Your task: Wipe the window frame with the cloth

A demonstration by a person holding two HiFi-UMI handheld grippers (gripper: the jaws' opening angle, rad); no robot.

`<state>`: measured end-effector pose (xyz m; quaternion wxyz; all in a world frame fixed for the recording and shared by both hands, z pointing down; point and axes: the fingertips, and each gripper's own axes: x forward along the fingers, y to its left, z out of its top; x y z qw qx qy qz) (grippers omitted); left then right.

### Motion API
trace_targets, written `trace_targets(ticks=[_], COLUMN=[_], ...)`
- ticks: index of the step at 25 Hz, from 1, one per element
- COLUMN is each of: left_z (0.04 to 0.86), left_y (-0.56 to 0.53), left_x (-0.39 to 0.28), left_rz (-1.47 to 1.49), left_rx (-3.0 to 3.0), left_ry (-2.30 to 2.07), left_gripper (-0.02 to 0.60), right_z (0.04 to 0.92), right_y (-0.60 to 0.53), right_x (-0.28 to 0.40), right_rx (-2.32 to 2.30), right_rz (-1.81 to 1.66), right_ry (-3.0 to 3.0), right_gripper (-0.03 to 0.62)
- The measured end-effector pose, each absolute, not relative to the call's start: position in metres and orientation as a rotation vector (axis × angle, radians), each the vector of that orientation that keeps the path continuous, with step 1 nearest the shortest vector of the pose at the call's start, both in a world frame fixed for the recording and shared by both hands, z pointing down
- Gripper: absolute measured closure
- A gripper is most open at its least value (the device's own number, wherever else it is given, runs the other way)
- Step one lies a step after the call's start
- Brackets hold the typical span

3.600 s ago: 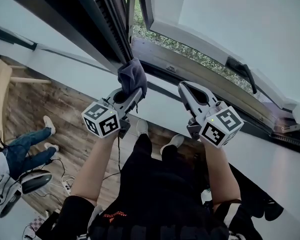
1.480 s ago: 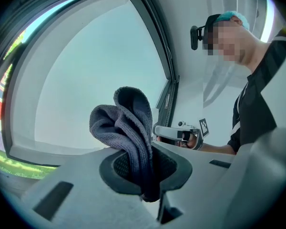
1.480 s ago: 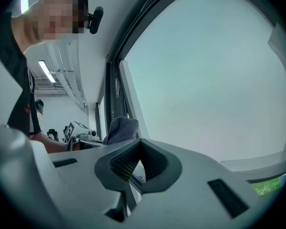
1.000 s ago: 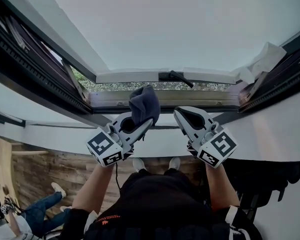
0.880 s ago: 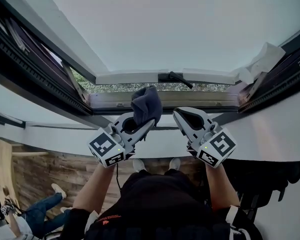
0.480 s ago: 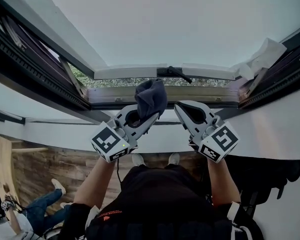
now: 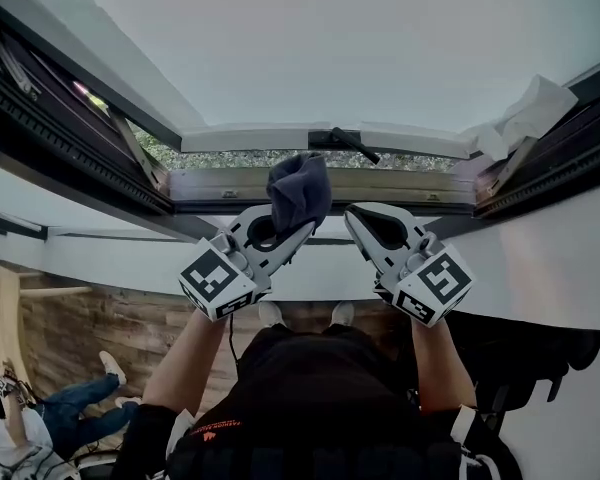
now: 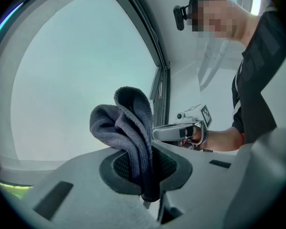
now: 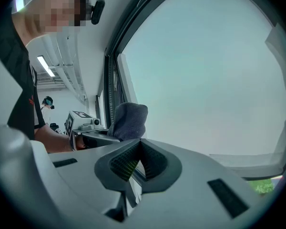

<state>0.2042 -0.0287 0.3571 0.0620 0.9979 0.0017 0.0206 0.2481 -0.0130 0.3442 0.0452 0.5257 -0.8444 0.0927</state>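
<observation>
Left gripper (image 7: 296, 232) pinches the dark cloth (image 7: 300, 190), which bunches up above its jaws, before the lower window frame (image 7: 400, 186); contact unclear. Right gripper (image 7: 354, 218), jaws pressed together and empty, hangs just beside it.

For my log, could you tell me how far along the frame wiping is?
Done: no wiped stretch is discernible. In hand: the left claw clamps the cloth, raised by the window frame at its lower rail; the right claw is shut, empty. Left: seemingly the whole frame.
</observation>
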Motion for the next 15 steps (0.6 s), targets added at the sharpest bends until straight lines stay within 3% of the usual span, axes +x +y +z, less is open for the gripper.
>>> trace_targets(ticks=[15], left_z=[0.369], left_y=[-0.032], left_x=[0.211], left_rz=[0.079], left_rx=[2.988], left_ry=[-0.03], left_gripper=[0.529], right_z=[0.355], right_y=[-0.014], right_x=[0.256], right_rx=[1.589], right_rz=[0.324], right_ry=[-2.571], right_gripper=[0.592])
